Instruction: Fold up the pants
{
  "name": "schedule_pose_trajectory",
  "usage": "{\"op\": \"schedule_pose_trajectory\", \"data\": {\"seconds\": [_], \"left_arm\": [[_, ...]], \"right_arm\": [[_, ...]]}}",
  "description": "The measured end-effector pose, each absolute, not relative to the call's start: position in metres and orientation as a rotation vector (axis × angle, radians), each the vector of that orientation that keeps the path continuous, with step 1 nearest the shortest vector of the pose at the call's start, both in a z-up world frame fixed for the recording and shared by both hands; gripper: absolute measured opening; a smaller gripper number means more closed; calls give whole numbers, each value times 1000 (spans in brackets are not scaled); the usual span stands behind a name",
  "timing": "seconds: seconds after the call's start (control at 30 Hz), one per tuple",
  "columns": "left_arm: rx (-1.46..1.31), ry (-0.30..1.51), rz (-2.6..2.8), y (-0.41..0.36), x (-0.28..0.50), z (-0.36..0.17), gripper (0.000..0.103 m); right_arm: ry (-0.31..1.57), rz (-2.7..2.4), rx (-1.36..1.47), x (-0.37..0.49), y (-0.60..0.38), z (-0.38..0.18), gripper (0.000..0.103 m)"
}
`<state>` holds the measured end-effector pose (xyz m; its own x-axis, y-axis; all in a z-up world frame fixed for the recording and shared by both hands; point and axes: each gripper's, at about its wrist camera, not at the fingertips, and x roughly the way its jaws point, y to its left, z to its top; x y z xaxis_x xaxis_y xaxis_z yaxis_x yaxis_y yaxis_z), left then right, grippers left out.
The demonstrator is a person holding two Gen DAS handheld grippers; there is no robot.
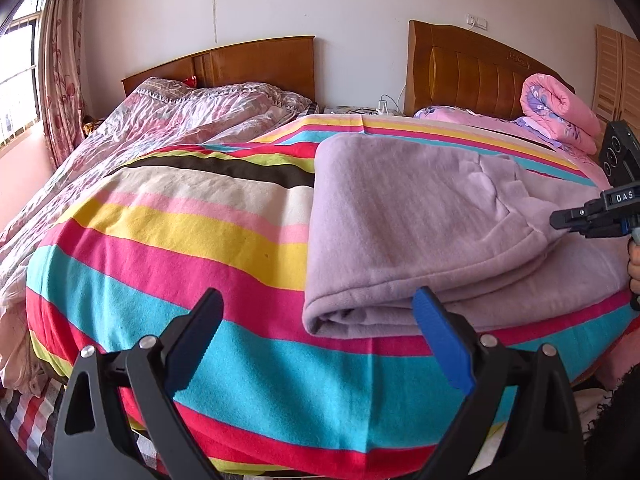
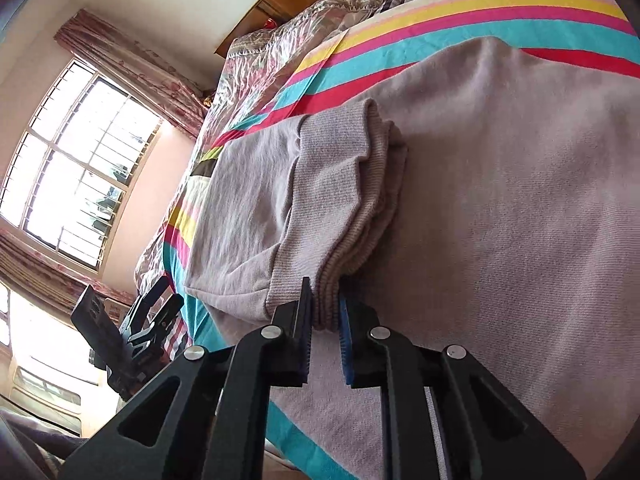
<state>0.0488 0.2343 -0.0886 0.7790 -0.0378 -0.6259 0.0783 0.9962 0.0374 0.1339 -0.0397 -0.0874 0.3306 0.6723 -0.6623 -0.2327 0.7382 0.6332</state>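
The soft lilac fleece pants (image 1: 420,216) lie folded over on the right half of the bed, on a blanket with broad stripes of turquoise, red, yellow, pink, cream and brown (image 1: 180,248). In the left wrist view the fold forms a rounded edge on the left, and the layered hem ends face the near side of the bed

The left tool (image 1: 320,320) stands wide, its black finger and blue-padded finger spread apart with nothing between them, hovering over the near edge of the striped blanket just in front of the folded bundle, not touching it

The right tool (image 2: 325,316) is nearly closed and pinches the ribbed cuff (image 2: 344,200) of the pants, the stacked cuff layers caught between its black pad and blue pad. Seen from the left wrist view, it comes in from the right edge and meets the cloth at the cuff

To the left lies a crumpled pink floral quilt (image 1: 168,120), and a rolled pink flowered duvet (image 1: 560,112) sits at the far right by the wooden headboard (image 1: 472,72)
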Motion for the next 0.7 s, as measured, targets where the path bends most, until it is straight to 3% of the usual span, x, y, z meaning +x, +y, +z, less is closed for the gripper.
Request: {"op": "schedule_pose_trajectory", "data": {"seconds": [0.37,0.47,0.57,0.7], "left_arm": [[24,705,-52,227,86,-98,99],[142,750,19,223,97,-110,100],[103,735,-7,241,91,-115,100],[-101,744,-78,265,90,-117,101]], "right_arm": [[796,728,324,136,-5,41,14],[739,720,327,123,-15,57,14],[751,630,354,109,-46,42,14],[957,477,371,94,-79,-50,14]]}}
